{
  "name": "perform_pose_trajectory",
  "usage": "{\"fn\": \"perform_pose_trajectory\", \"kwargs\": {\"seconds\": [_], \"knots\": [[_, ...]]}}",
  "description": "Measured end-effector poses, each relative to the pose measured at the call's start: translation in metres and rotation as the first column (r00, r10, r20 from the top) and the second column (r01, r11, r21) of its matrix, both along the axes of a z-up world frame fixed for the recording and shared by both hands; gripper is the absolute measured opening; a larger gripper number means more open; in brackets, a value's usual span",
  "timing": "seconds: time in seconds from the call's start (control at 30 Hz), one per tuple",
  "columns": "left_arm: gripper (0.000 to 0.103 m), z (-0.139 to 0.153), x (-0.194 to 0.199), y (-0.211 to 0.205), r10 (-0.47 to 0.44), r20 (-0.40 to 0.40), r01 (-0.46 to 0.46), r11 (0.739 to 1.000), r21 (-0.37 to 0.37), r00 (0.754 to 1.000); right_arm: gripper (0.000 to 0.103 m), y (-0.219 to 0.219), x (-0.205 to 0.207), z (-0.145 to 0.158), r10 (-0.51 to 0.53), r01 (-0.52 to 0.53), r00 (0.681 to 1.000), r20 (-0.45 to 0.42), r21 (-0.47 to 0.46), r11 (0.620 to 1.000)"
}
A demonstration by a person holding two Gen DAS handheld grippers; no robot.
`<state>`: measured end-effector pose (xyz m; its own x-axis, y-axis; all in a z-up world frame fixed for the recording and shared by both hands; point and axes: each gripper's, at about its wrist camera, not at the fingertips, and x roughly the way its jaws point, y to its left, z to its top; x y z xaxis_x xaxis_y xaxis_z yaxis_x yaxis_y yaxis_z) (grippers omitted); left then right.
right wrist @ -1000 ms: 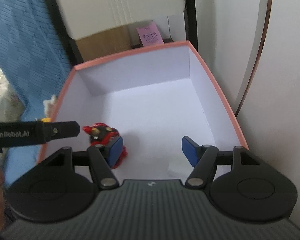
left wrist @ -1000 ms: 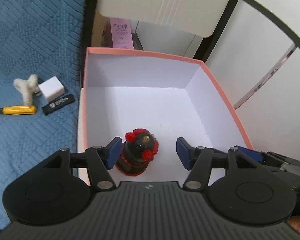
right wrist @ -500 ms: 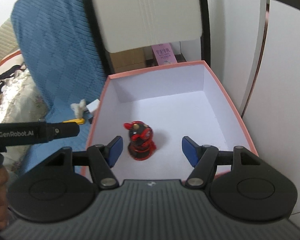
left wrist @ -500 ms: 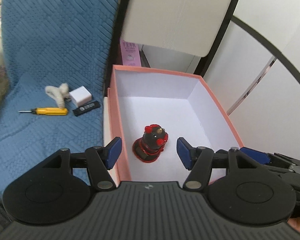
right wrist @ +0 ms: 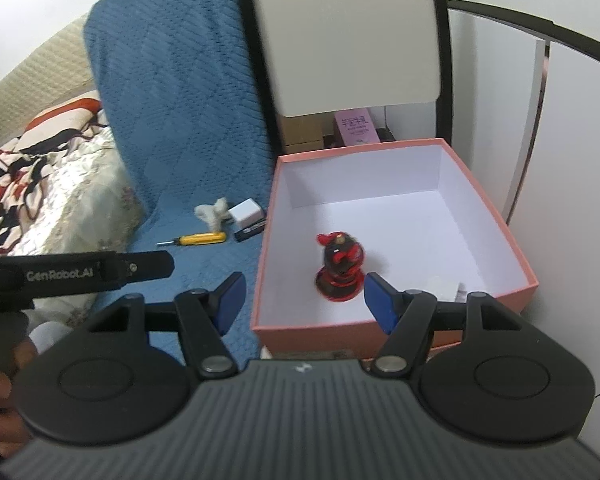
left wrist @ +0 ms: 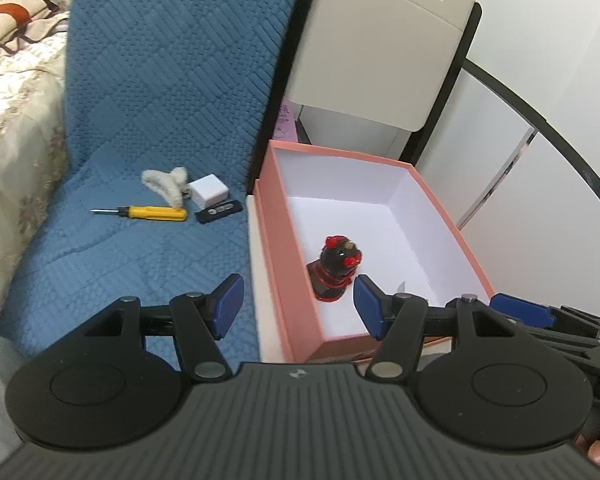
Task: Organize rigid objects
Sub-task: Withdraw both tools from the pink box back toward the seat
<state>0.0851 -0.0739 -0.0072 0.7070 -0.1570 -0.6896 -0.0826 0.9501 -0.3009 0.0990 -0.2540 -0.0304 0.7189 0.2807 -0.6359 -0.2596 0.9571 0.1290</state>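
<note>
pulling both tongs (left wrist: 296, 300) (right wrist: 304, 300) back; figurine (left wrist: 336, 266) left in box (left wrist: 284, 272)

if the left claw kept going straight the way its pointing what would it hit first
Probably the left wall of the pink box, which sits right between the open fingers of the left claw. The red and black figurine stands just past it; depth is unclear.

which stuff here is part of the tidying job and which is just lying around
Part of the job:
- pink box
- red and black figurine, standing in the box
- yellow screwdriver
- white charger cube
- black stick
- cream hair claw

Just lying about:
- blue quilted cover
- floral bedding
- purple carton
</note>
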Motion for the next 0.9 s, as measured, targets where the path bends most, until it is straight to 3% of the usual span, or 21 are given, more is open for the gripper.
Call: {"fn": "perform_pose_trajectory", "kwargs": {"seconds": [0.53, 0.9], "knots": [[0.067, -0.002, -0.069, 0.052, 0.058, 0.020, -0.058, 0.998, -0.014, 0.998, 0.067, 0.054, -0.057, 0.002, 0.065, -0.064, 0.998, 0.025, -0.021, 0.998], [0.067, -0.006, -0.098, 0.066, 0.081, 0.022, -0.080, 0.996, -0.030, 0.996, 0.067, 0.075, -0.078, -0.002, 0.087, -0.086, 0.996, 0.022, -0.034, 0.996]]}}
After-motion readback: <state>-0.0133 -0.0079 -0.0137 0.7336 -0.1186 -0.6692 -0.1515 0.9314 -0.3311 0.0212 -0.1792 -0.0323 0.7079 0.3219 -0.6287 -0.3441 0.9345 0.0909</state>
